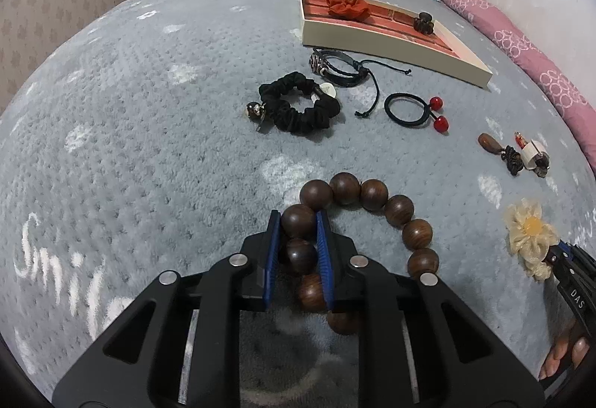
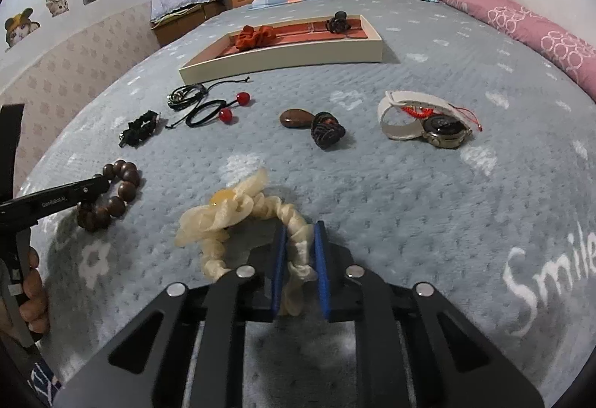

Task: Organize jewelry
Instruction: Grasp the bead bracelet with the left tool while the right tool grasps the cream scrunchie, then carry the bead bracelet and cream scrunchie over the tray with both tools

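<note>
My left gripper [image 1: 298, 221] is shut on a wooden bead bracelet [image 1: 398, 210] lying on the grey blanket; the bracelet also shows in the right wrist view [image 2: 123, 184]. My right gripper [image 2: 300, 233] is shut on a cream flower scrunchie [image 2: 231, 210], seen in the left wrist view too [image 1: 529, 236]. The cream jewelry tray [image 1: 372, 43] with a red lining holds a red scrunchie [image 1: 346, 3] and a dark claw clip [image 1: 422, 22]; the tray's front wall shows in the right wrist view [image 2: 283, 59].
On the blanket lie a black scrunchie [image 1: 298, 106], a leather cord bracelet [image 1: 342, 67], a black hair tie with red beads [image 1: 413, 110], a brown pendant with a dark knot [image 2: 313, 123] and a white-strap watch [image 2: 424, 121]. A pink bolster [image 2: 521, 24] lines the right edge.
</note>
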### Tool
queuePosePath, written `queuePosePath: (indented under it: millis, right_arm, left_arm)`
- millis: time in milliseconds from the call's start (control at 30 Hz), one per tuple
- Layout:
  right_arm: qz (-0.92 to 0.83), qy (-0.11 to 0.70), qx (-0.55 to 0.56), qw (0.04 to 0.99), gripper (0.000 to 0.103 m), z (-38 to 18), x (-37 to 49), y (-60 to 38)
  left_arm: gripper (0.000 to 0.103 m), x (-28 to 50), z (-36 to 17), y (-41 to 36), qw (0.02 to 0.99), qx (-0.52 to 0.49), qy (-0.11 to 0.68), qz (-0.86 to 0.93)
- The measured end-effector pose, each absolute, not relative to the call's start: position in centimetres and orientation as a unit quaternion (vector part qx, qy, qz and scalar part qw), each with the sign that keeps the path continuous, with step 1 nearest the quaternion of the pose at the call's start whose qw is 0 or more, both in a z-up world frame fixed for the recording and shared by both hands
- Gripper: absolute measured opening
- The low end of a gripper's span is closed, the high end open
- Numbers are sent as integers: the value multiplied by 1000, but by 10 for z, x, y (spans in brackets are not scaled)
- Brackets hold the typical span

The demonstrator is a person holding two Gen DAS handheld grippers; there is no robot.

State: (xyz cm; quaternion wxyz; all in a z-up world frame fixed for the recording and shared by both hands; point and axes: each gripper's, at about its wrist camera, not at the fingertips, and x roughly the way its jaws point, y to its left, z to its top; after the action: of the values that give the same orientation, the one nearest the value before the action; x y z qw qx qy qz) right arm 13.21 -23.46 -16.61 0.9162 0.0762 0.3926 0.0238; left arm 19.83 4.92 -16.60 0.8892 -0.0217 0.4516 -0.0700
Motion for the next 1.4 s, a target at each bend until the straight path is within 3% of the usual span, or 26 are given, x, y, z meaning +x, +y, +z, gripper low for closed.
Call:
queuePosePath:
  millis: [833,1400]
  right_arm:
    - [69,347,87,931,11,-125,148,-252]
    - [42,296,47,953,11,-59,215,-271]
  left_arm:
    - [18,174,-95,5,914,-7,379,-141]
    - [18,239,-44,-21,929,26,351,-116]
